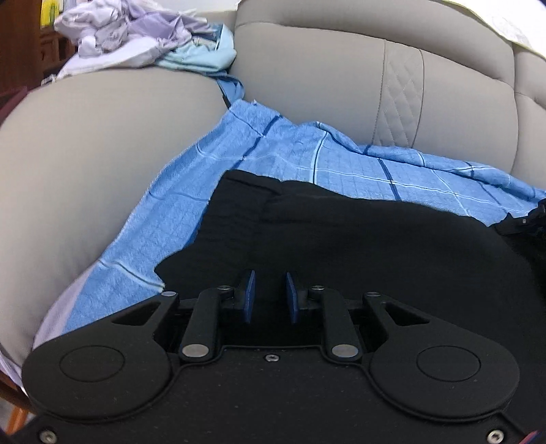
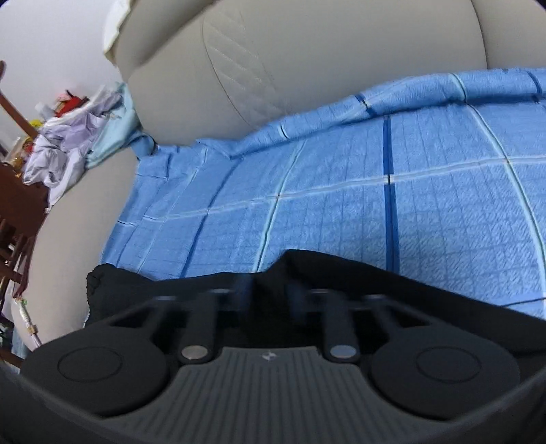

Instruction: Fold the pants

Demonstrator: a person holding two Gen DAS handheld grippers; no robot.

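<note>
Left gripper (image 1: 269, 295): right up against the lens, blue pads (image 1: 250, 297) parted by a narrow gap with nothing pinched; hovering over the dark cloth
Right gripper (image 2: 269, 293): fingers smeared by blur in its own view; jaws pretty much closed, can't tell if any cloth is caught
Pants (image 1: 341, 246): black, lying flat on the blue checked blanket (image 1: 307, 160); folded edge facing the backrest
Sofa (image 1: 102, 153): beige cushions, blanket spread over the seat and tucked into the crease
Clothes pile (image 1: 136, 30): crumpled pale lilac and light blue stuff, far left on the armrest, well apart from the pants
</note>
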